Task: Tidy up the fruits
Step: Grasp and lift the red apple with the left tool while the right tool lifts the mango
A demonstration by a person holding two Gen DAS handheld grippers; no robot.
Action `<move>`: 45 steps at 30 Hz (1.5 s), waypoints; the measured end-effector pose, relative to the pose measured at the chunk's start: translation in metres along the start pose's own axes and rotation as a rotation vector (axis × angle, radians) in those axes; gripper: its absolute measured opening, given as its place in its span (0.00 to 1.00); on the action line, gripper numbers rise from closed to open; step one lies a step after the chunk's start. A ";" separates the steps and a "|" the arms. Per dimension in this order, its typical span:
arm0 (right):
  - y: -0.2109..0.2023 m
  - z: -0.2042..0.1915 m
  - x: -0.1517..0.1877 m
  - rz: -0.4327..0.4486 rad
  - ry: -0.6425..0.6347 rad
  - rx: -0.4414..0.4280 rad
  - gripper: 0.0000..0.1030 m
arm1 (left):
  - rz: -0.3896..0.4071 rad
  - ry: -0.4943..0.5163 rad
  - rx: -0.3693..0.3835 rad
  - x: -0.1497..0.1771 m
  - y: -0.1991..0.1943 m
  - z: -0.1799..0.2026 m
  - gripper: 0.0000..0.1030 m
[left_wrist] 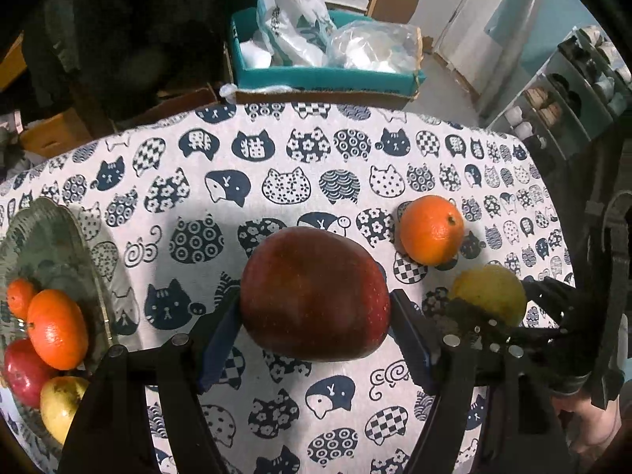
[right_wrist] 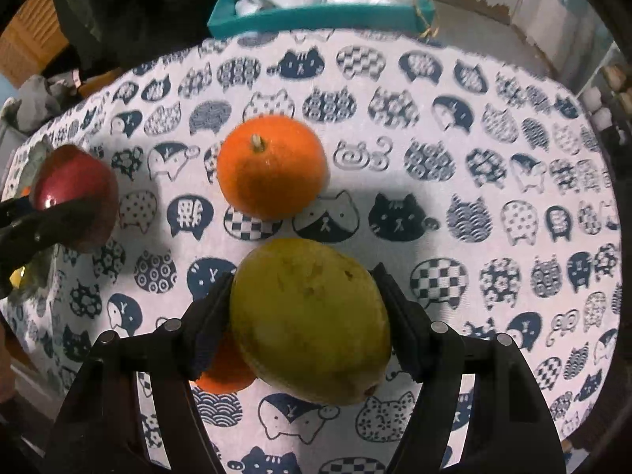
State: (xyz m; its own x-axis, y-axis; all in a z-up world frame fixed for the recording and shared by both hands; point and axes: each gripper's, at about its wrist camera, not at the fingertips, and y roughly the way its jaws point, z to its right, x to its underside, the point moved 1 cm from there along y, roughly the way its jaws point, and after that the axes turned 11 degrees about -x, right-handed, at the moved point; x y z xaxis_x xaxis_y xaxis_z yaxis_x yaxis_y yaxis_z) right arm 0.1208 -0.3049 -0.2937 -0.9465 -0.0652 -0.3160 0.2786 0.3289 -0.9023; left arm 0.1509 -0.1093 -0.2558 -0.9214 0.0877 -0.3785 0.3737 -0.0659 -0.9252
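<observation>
My left gripper (left_wrist: 316, 304) is shut on a dark red apple (left_wrist: 312, 276), held a little above the cat-print tablecloth (left_wrist: 276, 150). In the right wrist view my right gripper (right_wrist: 302, 282) is shut on a yellow-green fruit (right_wrist: 312, 320), its pads pressing on both sides. An orange (right_wrist: 272, 166) lies just beyond that fruit, and a second orange (right_wrist: 225, 371) peeks out under the left finger. The left wrist view shows the yellow-green fruit (left_wrist: 489, 292) to the right of the apple, with an orange (left_wrist: 431, 229) behind it. A glass plate (left_wrist: 43, 229) at the far left holds oranges, a red apple and a yellow fruit.
Past the table's far edge stands a teal box (left_wrist: 324, 75) stuffed with plastic bags. A shelf unit (left_wrist: 572, 91) is at the right, and cardboard boxes (left_wrist: 55, 134) sit at the left. The red apple (right_wrist: 75, 193) hangs at the left of the right wrist view.
</observation>
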 end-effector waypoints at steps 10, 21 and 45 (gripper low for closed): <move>-0.049 -0.023 -0.003 0.141 -0.019 0.035 0.70 | 0.080 -0.026 -0.003 0.003 -0.040 -0.012 0.73; -0.109 -0.040 -0.018 0.281 -0.070 0.026 0.70 | 0.194 -0.038 -0.022 0.008 -0.092 -0.025 0.73; -0.189 -0.097 -0.019 0.466 -0.170 -0.046 0.70 | 0.425 -0.065 -0.033 0.021 -0.197 -0.054 0.73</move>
State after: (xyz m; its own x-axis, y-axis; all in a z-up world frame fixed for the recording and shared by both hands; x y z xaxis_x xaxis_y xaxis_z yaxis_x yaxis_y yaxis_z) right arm 0.0700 -0.2746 -0.0884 -0.6822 -0.0528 -0.7293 0.6544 0.4008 -0.6412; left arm 0.0637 -0.0407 -0.0828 -0.6888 -0.0028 -0.7249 0.7241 -0.0508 -0.6878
